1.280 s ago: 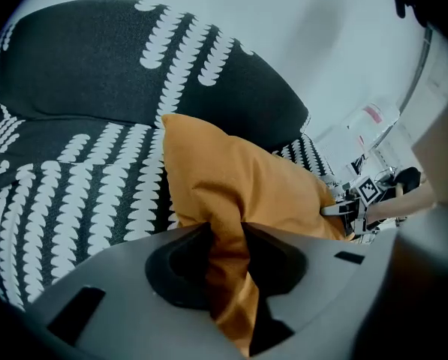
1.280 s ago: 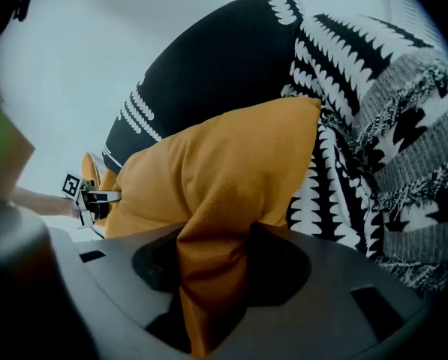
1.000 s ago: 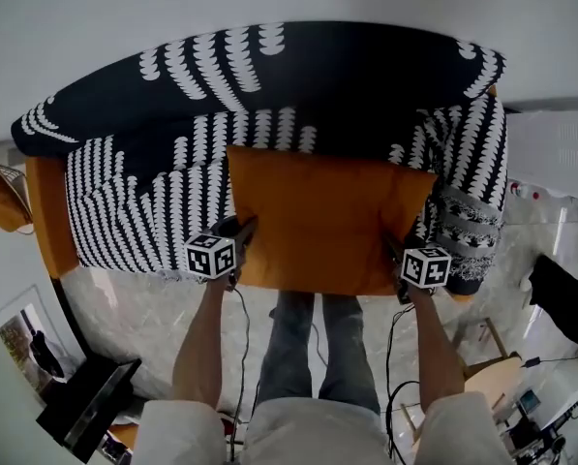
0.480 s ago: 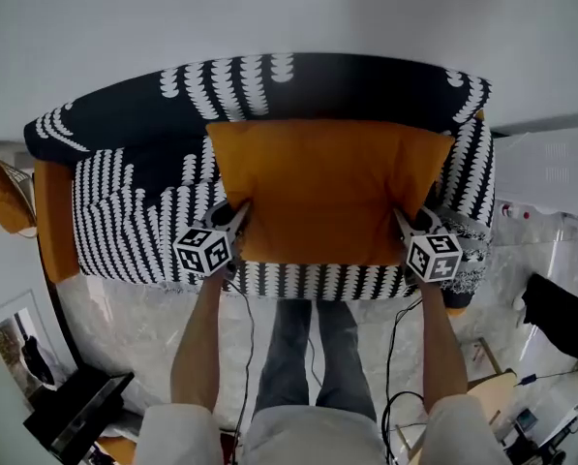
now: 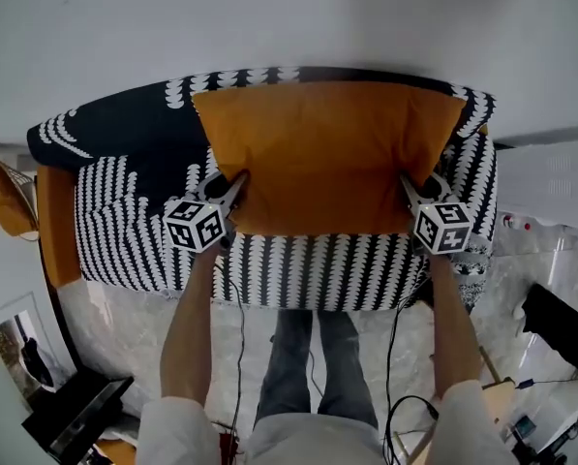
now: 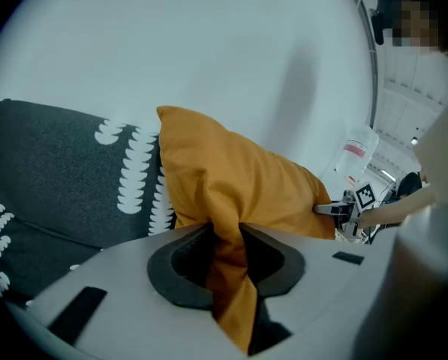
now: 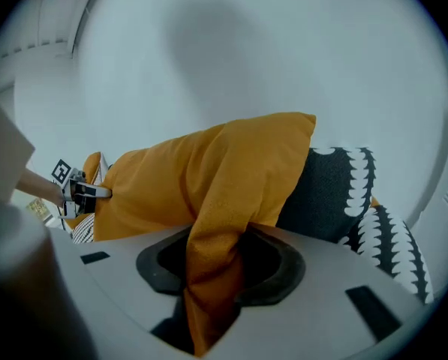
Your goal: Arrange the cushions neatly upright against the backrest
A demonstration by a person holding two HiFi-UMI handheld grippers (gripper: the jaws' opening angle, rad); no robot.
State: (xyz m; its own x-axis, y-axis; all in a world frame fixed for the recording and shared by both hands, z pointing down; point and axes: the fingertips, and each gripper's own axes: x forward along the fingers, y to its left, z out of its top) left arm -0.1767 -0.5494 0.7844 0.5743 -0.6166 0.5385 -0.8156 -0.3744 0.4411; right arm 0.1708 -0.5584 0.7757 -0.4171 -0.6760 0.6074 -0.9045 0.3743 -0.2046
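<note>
**Q:** Which step is shown?

**A:** Placement. I hold the cushion (image 5: 327, 153) by its two near corners. The left gripper (image 5: 235, 184) is pinched on the left corner and the right gripper (image 5: 410, 184) on the right, with fabric bunched between each pair of jaws. The cushion is upright before the backrest (image 5: 105, 124), mid-sofa.

**Q:** Next move?

**A:** In my judgement: settle the lower edge on the seat (image 5: 124, 240), lean the cushion back, then release.

**Q:** Clearance?

**A:** There is bare seat to the left. The right corner is close to the sofa's right end. The wall (image 5: 269, 17) lies just beyond the top edge.
</note>
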